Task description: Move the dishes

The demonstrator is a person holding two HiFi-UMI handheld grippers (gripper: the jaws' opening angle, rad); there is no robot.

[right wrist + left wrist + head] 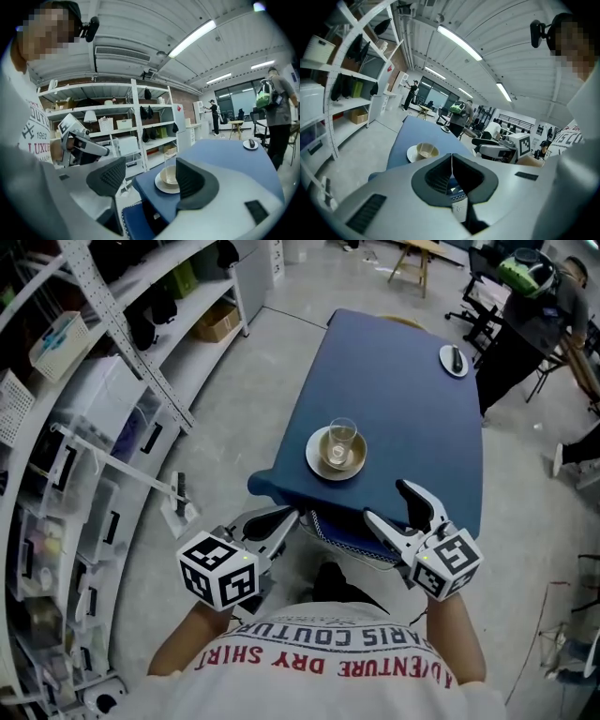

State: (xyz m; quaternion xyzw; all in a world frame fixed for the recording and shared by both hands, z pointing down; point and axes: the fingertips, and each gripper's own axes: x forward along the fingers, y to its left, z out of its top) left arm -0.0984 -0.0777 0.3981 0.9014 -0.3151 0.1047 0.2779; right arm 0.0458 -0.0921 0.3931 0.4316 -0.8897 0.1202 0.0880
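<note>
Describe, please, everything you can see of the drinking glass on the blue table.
The glass is a clear, colourless tumbler with straight sides and an open round rim. It looks empty, though a little liquid could not be ruled out. It stands upright inside a shallow cream bowl, which sits on a white plate. That stack is at the near end of the table, close to its edge. Only the bowl touches the glass.

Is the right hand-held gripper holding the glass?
No, the right hand-held gripper has its jaws apart and empty; the glass stands beyond them.
</note>
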